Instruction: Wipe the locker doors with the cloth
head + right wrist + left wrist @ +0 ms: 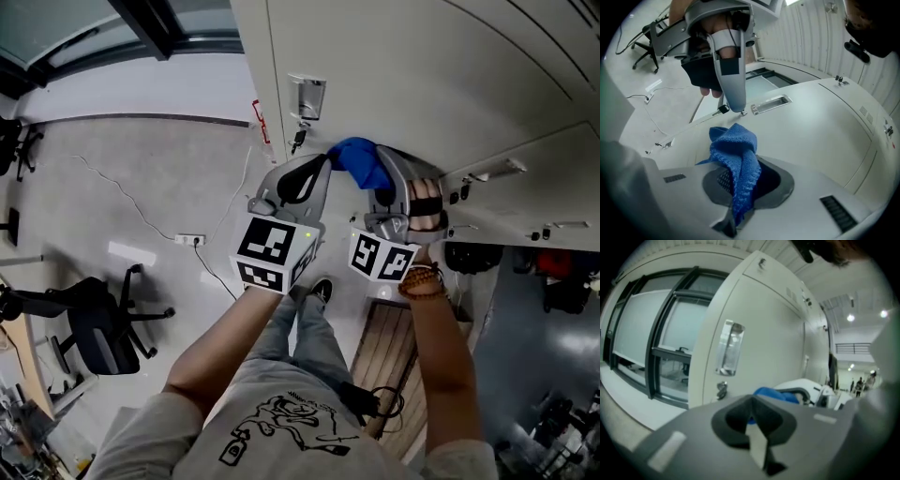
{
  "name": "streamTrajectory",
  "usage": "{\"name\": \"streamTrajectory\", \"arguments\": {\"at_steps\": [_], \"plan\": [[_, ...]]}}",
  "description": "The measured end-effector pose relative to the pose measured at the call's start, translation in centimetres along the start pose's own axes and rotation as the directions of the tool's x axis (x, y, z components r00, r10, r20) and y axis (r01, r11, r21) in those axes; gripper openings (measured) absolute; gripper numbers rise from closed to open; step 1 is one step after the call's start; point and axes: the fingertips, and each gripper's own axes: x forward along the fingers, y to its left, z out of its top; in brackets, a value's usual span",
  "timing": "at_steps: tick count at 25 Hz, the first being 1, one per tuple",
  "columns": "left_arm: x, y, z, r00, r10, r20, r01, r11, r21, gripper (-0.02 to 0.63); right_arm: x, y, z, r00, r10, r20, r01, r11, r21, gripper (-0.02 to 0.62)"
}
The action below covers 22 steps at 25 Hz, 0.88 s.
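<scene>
Right gripper view: right gripper fingers clamped on the blue cloth near the locker door, left gripper fingers together and empty; cloth looks soft, light and floppy, best pinched at a bunched fold.

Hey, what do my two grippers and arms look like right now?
The left gripper and right gripper are light grey with curved jaws, black inside. Each carries a white cube with black square markers. Black straps cross the right hand, with beaded bracelets at the wrist. The grey printed T-shirt has short sleeves.
</scene>
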Motion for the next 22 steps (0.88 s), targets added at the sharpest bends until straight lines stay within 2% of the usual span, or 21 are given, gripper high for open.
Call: {"name": "streamTrajectory", "arguments": {"at_steps": [4, 10, 15, 22], "plan": [[0.6, 0.4, -2.0, 1.000, 0.010, -0.027, -0.010, 1.000, -0.015, -0.002, 0.2, 2.4, -1.0, 1.000, 0.024, 0.001, -0.024, 0.999, -0.038, 0.046], [1.4, 0.0, -2.6, 0.999, 0.005, -0.035, -0.006, 1.000, -0.020, -0.002, 0.0, 2.2, -1.3, 1.000, 0.029, 0.002, -0.028, 0.996, -0.079, 0.046], [1.5, -1.4, 0.4, 1.000, -0.014, 0.005, 0.014, 1.000, -0.005, -0.002, -0.9, -1.0, -1.3, 1.000, 0.003, -0.001, -0.003, 0.995, -0.096, 0.046], [0.8, -3.0, 6.9, 0.994, -0.040, 0.104, 0.036, 0.999, 0.038, -0.002, -2.2, -8.9, 0.9, 0.995, -0.101, 0.024, 0.103, 0.987, -0.121, 0.046]]}}
